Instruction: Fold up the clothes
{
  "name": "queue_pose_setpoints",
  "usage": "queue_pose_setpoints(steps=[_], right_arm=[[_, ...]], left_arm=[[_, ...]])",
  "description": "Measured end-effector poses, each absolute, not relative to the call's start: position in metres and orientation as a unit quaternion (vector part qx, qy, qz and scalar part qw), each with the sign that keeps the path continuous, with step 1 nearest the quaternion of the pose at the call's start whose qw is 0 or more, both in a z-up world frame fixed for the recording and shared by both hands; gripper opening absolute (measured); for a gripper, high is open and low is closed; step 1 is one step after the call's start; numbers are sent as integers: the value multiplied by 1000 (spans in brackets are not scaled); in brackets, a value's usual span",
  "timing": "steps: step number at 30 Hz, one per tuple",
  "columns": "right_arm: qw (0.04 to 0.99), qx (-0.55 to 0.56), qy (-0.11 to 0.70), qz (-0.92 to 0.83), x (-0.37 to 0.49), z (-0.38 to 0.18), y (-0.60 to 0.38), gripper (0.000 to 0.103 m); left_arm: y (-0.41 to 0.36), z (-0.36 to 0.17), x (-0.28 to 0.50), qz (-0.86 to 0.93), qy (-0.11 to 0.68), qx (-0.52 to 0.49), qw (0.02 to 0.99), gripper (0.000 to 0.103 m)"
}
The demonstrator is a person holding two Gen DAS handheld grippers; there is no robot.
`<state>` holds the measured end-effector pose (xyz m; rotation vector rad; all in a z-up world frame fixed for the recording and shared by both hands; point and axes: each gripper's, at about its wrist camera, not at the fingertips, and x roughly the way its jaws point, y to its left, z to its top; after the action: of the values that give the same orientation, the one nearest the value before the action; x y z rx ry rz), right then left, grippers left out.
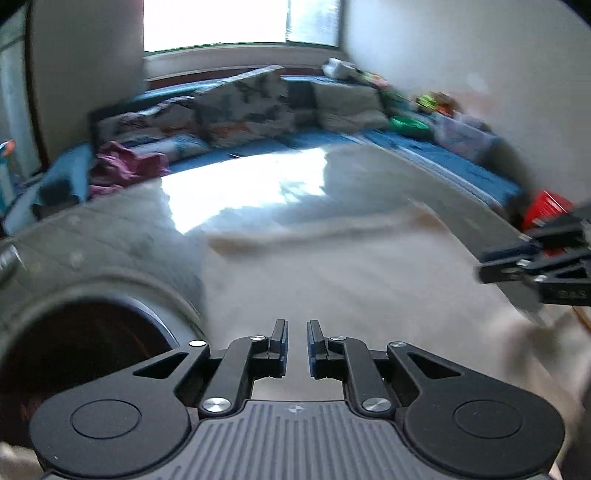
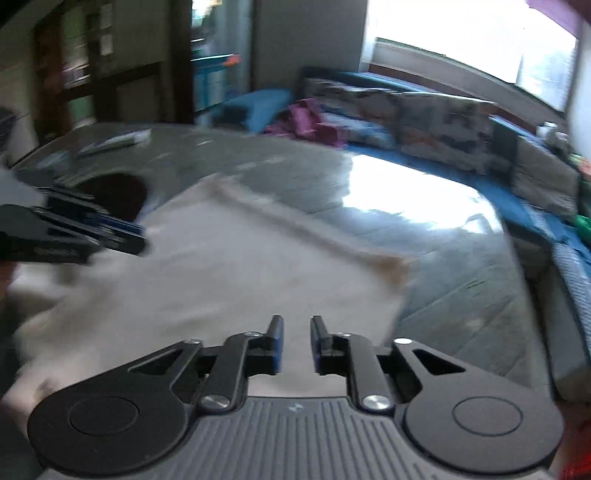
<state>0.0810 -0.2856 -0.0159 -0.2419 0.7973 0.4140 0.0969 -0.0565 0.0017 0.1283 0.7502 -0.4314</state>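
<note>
No text, label, brand or number can be read in either view. The red box [image 1: 546,208] at the right edge of the left wrist view is too blurred to show any print. The faint pale marks on the side of the right hand-held gripper [image 1: 524,264], seen from the left wrist camera, and on the left hand-held gripper [image 2: 110,230], seen from the right, cannot be made out.

1. the left wrist view looks forward along its own fingers [image 1: 277,338], low over the counter [image 1: 110,229], facing the window [image 1: 214,22].
2. the right wrist view sits equally low, facing forward and leftward.
3. both share the pale cloth [image 1: 351,266], counter, window and sofa [image 2: 424,122], and each shows the other gripper.
</note>
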Motion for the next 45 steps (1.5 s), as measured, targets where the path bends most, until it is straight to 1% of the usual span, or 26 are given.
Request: queue_pose_setpoints(steps=[5, 8, 10, 13, 19, 24, 29, 31, 35, 36, 38, 39, 41, 42, 45], right_arm=[[872, -135, 390, 264, 19, -17, -258, 21], [866, -143, 385, 285, -10, -19, -248, 26], [863, -147, 384, 294, -25, -22, -243, 26], [862, -184, 370, 293, -51, -29, -236, 26], [864, -194, 373, 278, -60, -25, -247, 26], [879, -155, 358, 275, -57, -23, -247, 26], [883, -138, 356, 273, -69, -26, -251, 26], [897, -111, 344, 253, -73, -16, -267, 26], [924, -78, 335, 167, -66, -4, -308, 26], [930, -71, 336, 130, -61, -6, -323, 27], [935, -75, 338, 74, -52, -12, -344, 30], [937, -77, 339, 46, -48, -16, -354, 33], [935, -82, 344, 12, -40, -23, -368, 34], [934, -84, 348, -2, -36, -28, -374, 37], [931, -94, 352, -37, -34, -40, -390, 41]], left_arm=[[-65, -8, 40, -240, 362, 76, 897, 12], [-69, -13, 20, -249, 353, 86, 897, 12], [-71, -16, 7, -256, 348, 93, 897, 12], [-75, -21, -12, -263, 335, 106, 899, 13], [-75, -18, -22, -256, 329, 121, 901, 15], [-81, -8, -24, -268, 312, 103, 906, 17], [-94, -19, -25, -282, 323, 120, 895, 17], [-95, -20, -25, -283, 325, 121, 894, 18], [-102, -12, -24, -290, 318, 115, 895, 25], [-105, -9, -25, -296, 311, 115, 896, 29], [-115, -6, -26, -307, 302, 114, 895, 33], [-121, -5, -26, -314, 301, 112, 894, 33], [-134, -6, -24, -328, 304, 105, 888, 33], [-140, -8, -24, -334, 306, 105, 885, 33], [-158, -13, -29, -350, 313, 111, 876, 33]])
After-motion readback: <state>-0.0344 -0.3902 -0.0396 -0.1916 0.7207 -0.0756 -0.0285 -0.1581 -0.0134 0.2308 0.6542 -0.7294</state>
